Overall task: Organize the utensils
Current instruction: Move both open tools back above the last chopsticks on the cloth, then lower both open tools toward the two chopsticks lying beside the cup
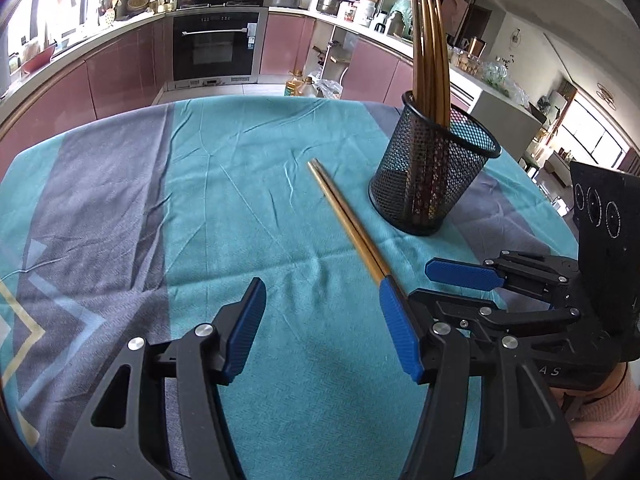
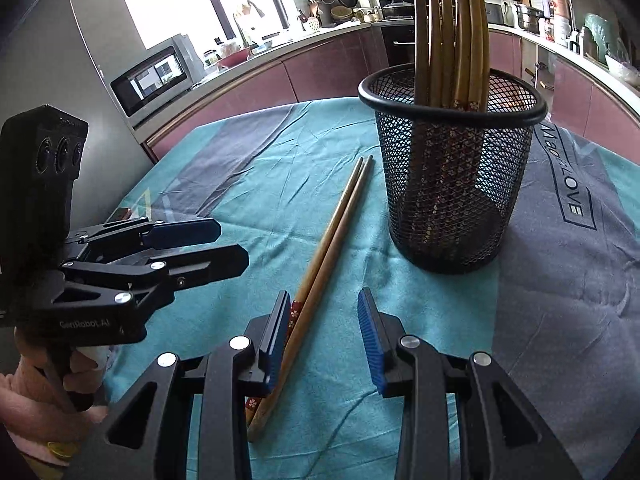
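Two chopsticks (image 2: pixel 320 268) lie side by side on the teal and grey tablecloth (image 2: pixel 256 168), loose on the fabric and just left of a black mesh cup (image 2: pixel 452 184) that stands upright in the centre right of the right wrist view. In that view the left gripper (image 2: pixel 228 246) reaches in from the left edge, held by a hand in a pink sleeve (image 2: pixel 44 396) at the lower left; its fingers stand apart with nothing between them. Right of it, at the bottom centre, the right gripper (image 2: pixel 324 344) hangs over the patterned thick ends of the pair. Its blue pads (image 2: pixel 370 340) sit moderately apart, and the sticks run between them close against the left pad; whether that pad touches them cannot be told, and the right pad is clear of them. More brown chopsticks (image 2: pixel 452 36) stand in the cup, fanning up past the top of the frame.

In the left wrist view the left gripper (image 1: pixel 322 330) fills the lower centre, fingers wide over bare cloth. The pair (image 1: pixel 348 220) runs diagonally from the centre toward the lower right, its near end hidden behind that gripper's right finger. Further right stands the cup (image 1: pixel 432 184), and at the right edge the right gripper (image 1: pixel 436 284) comes in low over the cloth
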`<state>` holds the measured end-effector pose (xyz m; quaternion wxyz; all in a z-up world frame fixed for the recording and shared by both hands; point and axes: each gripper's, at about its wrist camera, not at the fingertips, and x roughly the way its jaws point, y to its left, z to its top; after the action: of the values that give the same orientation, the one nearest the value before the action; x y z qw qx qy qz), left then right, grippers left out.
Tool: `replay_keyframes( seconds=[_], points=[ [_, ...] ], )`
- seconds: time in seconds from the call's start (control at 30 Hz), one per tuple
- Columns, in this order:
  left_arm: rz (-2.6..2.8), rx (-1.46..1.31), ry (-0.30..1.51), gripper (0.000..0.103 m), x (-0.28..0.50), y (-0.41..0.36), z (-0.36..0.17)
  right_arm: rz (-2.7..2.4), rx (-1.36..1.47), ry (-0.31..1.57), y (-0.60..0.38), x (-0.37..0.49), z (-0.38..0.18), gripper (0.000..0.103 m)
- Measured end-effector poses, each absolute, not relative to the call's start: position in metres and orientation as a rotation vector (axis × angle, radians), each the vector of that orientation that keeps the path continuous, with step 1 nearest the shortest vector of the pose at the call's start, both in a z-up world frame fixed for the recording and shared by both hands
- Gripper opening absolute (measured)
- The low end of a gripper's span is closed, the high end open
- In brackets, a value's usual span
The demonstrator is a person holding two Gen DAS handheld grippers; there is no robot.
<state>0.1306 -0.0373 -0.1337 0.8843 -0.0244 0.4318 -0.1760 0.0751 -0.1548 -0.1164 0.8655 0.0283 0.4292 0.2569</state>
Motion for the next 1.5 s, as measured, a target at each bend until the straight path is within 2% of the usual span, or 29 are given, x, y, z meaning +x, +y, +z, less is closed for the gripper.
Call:
replay_keyframes(
  seconds=[1.0,1.27,1.5],
  points=[
    [-0.364,0.072,0.953,0.058,0.143,-0.085,-0.157,0.492,0.092,0.894,-0.177,0.077,-0.12,0.034],
    [-0.352,0.062,0.959,0.052,0.146,-0.083,-0.156,0.491,0.094,0.893,-0.177,0.077,-0.12,0.034],
    [-0.348,0.065,0.963,0.051,0.143,-0.08,-0.157,0.499,0.087,0.889,-0.174,0.078,-0.119,0.034]
  ],
)
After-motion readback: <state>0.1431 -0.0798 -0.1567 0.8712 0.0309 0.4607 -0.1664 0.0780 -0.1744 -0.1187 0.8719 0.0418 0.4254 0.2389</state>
